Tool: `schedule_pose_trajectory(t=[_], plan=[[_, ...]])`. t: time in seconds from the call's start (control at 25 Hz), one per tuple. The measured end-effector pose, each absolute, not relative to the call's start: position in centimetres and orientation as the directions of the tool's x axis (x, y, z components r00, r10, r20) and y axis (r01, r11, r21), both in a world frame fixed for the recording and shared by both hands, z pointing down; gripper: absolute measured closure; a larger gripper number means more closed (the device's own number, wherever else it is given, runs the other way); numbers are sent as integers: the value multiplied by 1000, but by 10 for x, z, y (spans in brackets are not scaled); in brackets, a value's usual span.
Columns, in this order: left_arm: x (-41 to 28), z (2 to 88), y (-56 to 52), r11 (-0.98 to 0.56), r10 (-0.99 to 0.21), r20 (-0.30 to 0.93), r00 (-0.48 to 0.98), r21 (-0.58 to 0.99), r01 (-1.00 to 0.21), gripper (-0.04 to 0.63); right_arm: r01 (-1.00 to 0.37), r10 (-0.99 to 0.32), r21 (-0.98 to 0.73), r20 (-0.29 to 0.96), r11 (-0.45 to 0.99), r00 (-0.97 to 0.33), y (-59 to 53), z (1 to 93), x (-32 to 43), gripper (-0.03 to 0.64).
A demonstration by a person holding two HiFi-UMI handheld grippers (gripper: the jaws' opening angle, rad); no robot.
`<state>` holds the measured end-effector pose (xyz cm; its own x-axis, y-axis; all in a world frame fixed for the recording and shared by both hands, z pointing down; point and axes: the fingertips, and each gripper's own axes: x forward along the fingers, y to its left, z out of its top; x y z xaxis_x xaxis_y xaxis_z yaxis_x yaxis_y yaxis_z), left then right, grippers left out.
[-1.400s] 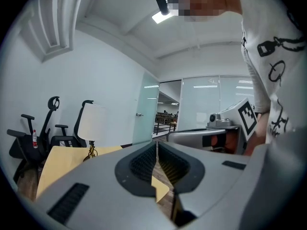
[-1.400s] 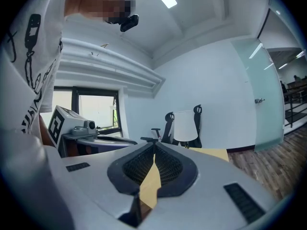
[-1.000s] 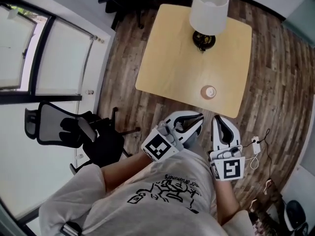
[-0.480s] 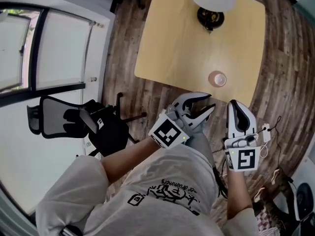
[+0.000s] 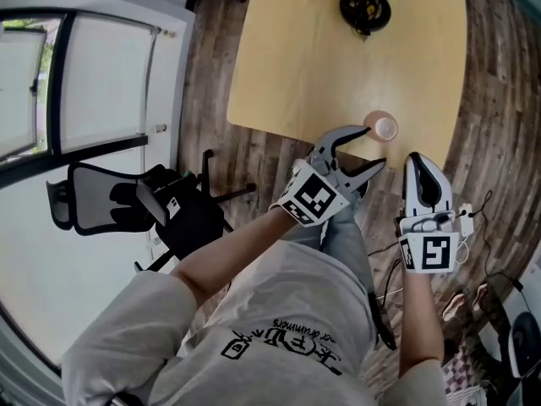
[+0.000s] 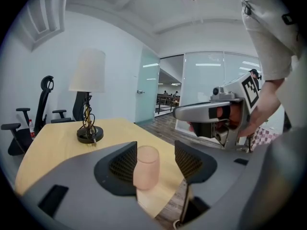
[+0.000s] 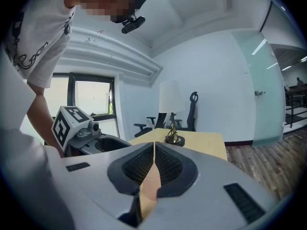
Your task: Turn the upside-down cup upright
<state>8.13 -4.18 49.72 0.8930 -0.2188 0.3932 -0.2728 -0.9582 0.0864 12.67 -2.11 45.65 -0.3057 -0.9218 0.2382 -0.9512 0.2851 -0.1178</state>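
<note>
A pink translucent cup stands bottom up near the front edge of the light wooden table. My left gripper is open, and its jaws have just been opening. In the left gripper view the cup shows in the gap of the left gripper, just ahead of the tips, and the pads do not press on it. My right gripper is shut and empty, off the table's front edge to the right of the cup. It points at the table.
A lamp with a white shade and a dark base stands at the table's far side. A black office chair is on the wooden floor at the left. Cables lie on the floor at the right.
Both grippers have moved toward the table's front edge. The left gripper's jaws went from shut to wide apart and now reach the cup. The right gripper stayed shut.
</note>
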Motion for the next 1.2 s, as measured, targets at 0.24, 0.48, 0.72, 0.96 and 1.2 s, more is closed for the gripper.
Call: schedule_pose_trajectory(t=[0.24, 0.48, 0.72, 0.96, 1.2], plan=[[91, 529, -53, -960, -216, 416, 884, 74, -269, 297, -952, -923, -138, 241, 273, -300, -18, 481, 123, 592], [99, 551, -62, -968, -200, 424, 883, 53, -244, 281, -953, -922, -153, 253, 262, -294, -16, 501, 125, 592], [112, 561, -64, -982, -167, 397, 903, 12, -187, 275, -954, -925, -181, 256, 239, -281, -11, 516, 131, 592], [120, 565, -62, -987, -153, 389, 908, -8, -163, 276, -953, -923, -208, 269, 221, -273, -2, 527, 130, 592], [120, 567, -67, -982, -176, 377, 909, -7, -187, 296, -950, -919, -222, 280, 218, -276, 4, 535, 127, 592]])
